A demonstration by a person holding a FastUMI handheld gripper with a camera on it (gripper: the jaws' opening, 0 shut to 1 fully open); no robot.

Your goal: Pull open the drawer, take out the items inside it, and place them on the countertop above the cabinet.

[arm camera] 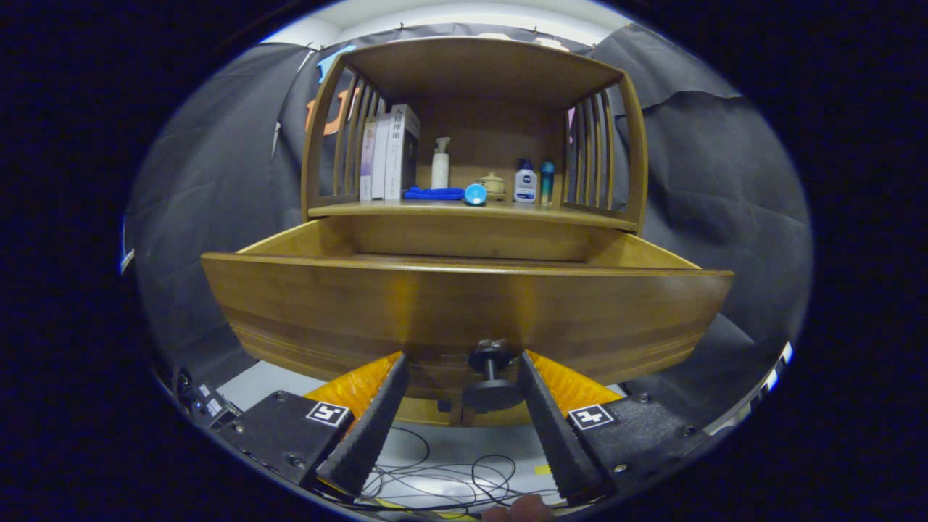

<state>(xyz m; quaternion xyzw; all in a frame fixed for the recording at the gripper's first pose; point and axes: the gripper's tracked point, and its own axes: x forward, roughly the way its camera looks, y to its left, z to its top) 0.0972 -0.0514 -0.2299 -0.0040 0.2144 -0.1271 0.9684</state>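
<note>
Wooden drawer (464,304) pulled out from the cabinet (475,130), its front facing the camera. The hand-held gripper (464,362) has fingers spread apart, flanking the drawer knob (491,377) without touching it. Books (388,152) and bottles (525,181) stand on the surface (471,210) above.

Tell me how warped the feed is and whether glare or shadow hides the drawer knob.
Gripper view: strong fisheye bowing curves the drawer front; a soft glare band sits mid-panel; the knob lies in shadow under the front but reads sharp, between the open jaws of the gripper, untouched; shelf bottles beyond look small, slightly soft.
</note>
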